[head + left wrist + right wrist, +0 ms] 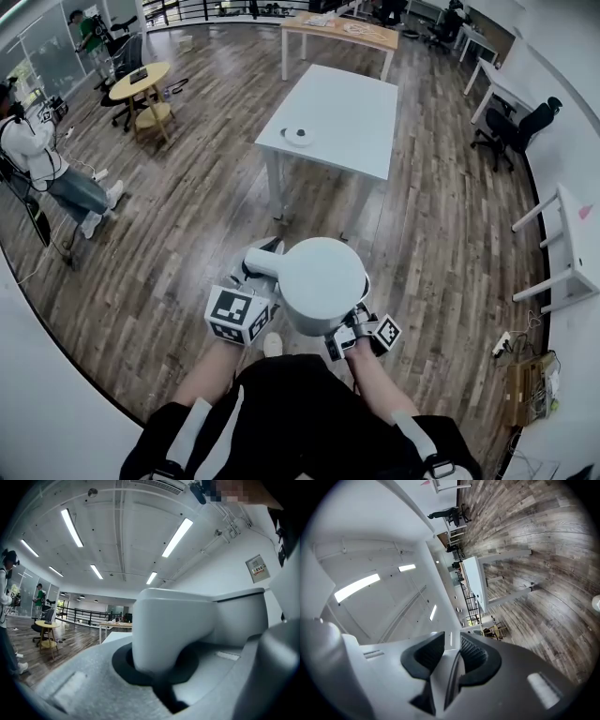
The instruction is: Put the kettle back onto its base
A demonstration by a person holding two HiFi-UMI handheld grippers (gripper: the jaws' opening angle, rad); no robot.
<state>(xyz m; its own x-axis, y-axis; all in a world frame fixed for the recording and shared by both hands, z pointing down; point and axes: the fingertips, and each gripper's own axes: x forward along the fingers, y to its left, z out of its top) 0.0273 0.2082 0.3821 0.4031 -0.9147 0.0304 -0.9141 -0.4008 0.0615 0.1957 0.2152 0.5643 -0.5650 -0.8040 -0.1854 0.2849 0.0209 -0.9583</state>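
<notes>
Kettle (322,284) lid closed, contents hidden; left hand-held gripper (261,272) clamps handle (173,630).

One kettle (322,284), one base (300,137), two grippers (255,272) (349,339)

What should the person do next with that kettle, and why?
Probably carry the kettle forward to the table: the base sits on it near its edge, well ahead, while the kettle is over the floor, gripped by the left gripper at its handle and the right gripper at its side.
</notes>
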